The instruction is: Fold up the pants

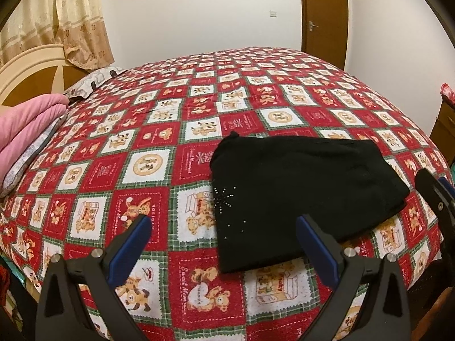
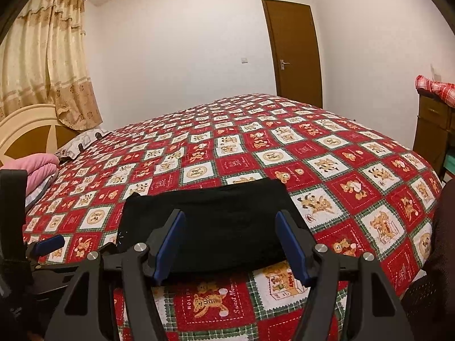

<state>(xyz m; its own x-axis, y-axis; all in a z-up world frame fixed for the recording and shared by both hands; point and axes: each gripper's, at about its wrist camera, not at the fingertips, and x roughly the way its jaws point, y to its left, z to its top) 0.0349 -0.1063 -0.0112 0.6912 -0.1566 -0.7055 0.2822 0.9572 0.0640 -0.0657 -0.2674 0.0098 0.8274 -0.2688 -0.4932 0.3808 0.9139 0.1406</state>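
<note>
The left gripper has its two blue fingers wide apart, and nothing is between them. It hangs above the bed, over the near left corner of the black pants. It touches nothing.

The right gripper is open too — its blue fingers stand apart with nothing in them. From its own camera they hang over the near edge of the pants and do not pinch the cloth.

The pants are folded into a flat dark block. They lie on the red bedspread with teddy bear squares, close to the near edge of the bed. A little star of shiny dots sits on the left part of the cloth.

There is lots of open bedspread behind the pants and to the left. Far left, by the headboard, lie a pink blanket and a grey pillow — well apart from the pants. A brown door stands past the far side of the bed. A brown cupboard with a red checked cloth on top stands at the right.
</note>
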